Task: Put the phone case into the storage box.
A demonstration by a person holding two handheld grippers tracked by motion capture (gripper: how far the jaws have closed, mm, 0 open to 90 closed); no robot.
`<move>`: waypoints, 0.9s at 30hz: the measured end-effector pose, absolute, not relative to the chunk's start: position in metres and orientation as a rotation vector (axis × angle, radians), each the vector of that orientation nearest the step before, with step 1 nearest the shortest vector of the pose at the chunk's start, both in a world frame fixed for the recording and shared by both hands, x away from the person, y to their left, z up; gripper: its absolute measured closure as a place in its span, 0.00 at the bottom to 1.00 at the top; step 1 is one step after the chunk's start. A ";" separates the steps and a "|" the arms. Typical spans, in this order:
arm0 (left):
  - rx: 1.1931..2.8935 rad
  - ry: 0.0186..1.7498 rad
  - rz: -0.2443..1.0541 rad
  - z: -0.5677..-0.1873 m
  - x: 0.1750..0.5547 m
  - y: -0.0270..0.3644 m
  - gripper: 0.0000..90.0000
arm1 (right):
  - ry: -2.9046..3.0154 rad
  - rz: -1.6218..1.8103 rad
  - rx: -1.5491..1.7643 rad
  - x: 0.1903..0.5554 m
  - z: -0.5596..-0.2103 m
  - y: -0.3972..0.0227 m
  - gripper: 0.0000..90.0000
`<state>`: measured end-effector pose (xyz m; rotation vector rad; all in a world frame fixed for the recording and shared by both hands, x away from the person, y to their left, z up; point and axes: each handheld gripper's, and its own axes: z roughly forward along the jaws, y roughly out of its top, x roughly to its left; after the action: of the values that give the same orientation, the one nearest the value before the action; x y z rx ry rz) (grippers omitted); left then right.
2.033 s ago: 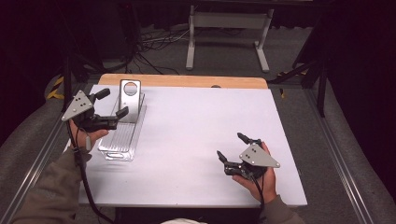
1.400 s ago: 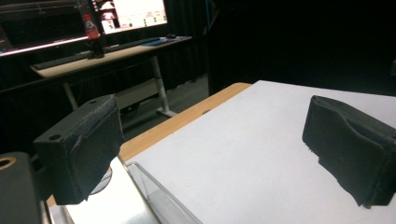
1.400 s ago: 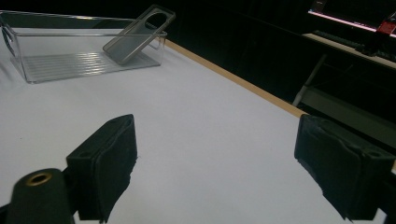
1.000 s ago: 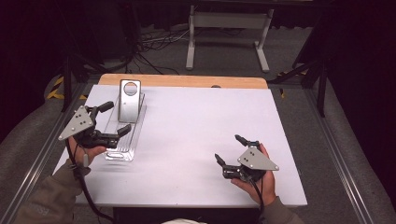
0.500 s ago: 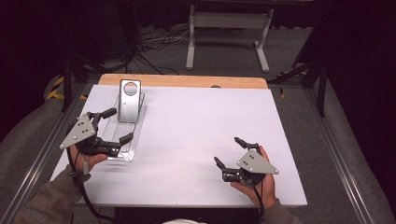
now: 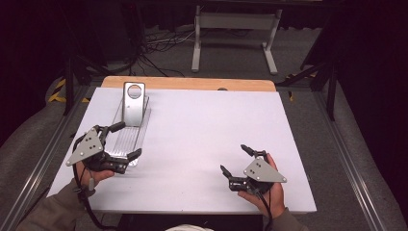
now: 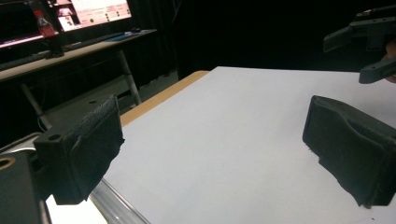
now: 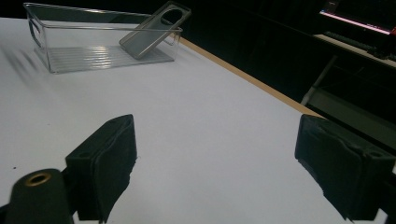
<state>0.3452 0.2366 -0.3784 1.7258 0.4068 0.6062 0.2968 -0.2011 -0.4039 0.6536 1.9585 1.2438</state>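
A clear plastic tray (image 6: 126, 137) lies lengthwise at the table's left, and a grey metal plate with a round hole (image 6: 133, 102) leans upright at its far end. My left gripper (image 6: 126, 140) hovers open over the tray's near end, with nothing between its jaws. In the left gripper view the same gripper (image 7: 215, 144) faces bare white table, with the tray's rim (image 7: 114, 201) at the bottom left. My right gripper (image 6: 233, 158) is open and empty near the front right. From the right gripper (image 8: 219, 163), the tray (image 8: 70, 58) and leaning plate (image 8: 154, 30) sit far off.
The white tabletop (image 6: 207, 130) has a wooden strip (image 6: 187, 83) along its far edge. Metal rails run down both sides of the table. A stand's legs (image 6: 233, 24) and cables lie on the floor beyond. The other gripper (image 7: 369, 37) shows at the left gripper view's top right.
My left gripper has drawn back along the tray from beside the plate to the tray's near end. The right gripper has drifted slightly toward the front edge.
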 end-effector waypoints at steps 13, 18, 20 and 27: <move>1.780 0.393 0.566 -0.399 0.333 0.227 0.06 | 1.966 1.218 0.650 0.291 -0.409 -0.202 0.15; 1.794 0.401 0.537 -0.409 0.327 0.227 0.04 | 1.981 1.204 0.648 0.290 -0.413 -0.200 0.15; 1.808 0.401 0.545 -0.413 0.324 0.226 0.04 | 1.987 1.205 0.640 0.289 -0.414 -0.200 0.15; 1.833 0.440 0.544 -0.422 0.323 0.222 0.04 | 1.994 1.225 0.635 0.291 -0.420 -0.200 0.15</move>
<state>0.3231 0.2221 -0.4220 1.8333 0.4401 0.5436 0.2910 -0.2004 -0.4197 0.6346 1.9944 1.2249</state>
